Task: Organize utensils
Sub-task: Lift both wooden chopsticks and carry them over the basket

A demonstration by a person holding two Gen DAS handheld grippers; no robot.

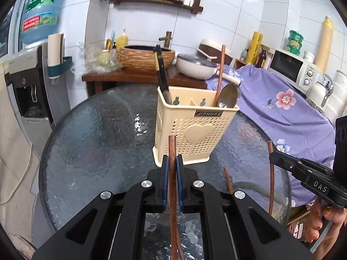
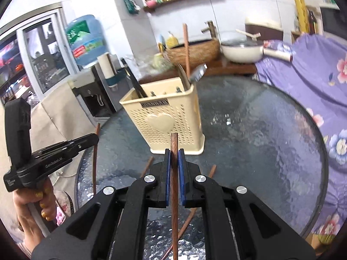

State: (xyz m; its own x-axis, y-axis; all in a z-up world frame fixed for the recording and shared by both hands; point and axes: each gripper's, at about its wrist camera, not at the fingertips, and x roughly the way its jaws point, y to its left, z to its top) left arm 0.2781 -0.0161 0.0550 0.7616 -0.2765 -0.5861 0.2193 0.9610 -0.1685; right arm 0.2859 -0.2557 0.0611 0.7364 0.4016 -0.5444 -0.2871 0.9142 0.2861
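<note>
Each gripper has one brown chopstick pinched between its blue pads, jaws closed down to the stick's width. The left gripper [image 1: 172,160] grips its chopstick [image 1: 172,184] near the upper end, a short stub poking above the pads and the long part hanging below; the right gripper [image 2: 174,153] holds its chopstick [image 2: 174,186] the same way. Held upright like this, each stick can probably go down end-first into the holder.

The cream holder [image 1: 190,130] stands near the middle of the round glass table [image 1: 91,143], just beyond both grippers, its heart face toward them. It is split into compartments: black utensils [image 1: 161,73] lean in the left one, a spoon [image 1: 227,96] and another brown chopstick [image 1: 220,75] in the right, likely sorting by kind.

At least two more chopsticks [image 2: 211,171] lie at the table's near edge under the grippers, so the job looks partly done. A hand [image 1: 323,221] shows on the right gripper's handle.
</note>
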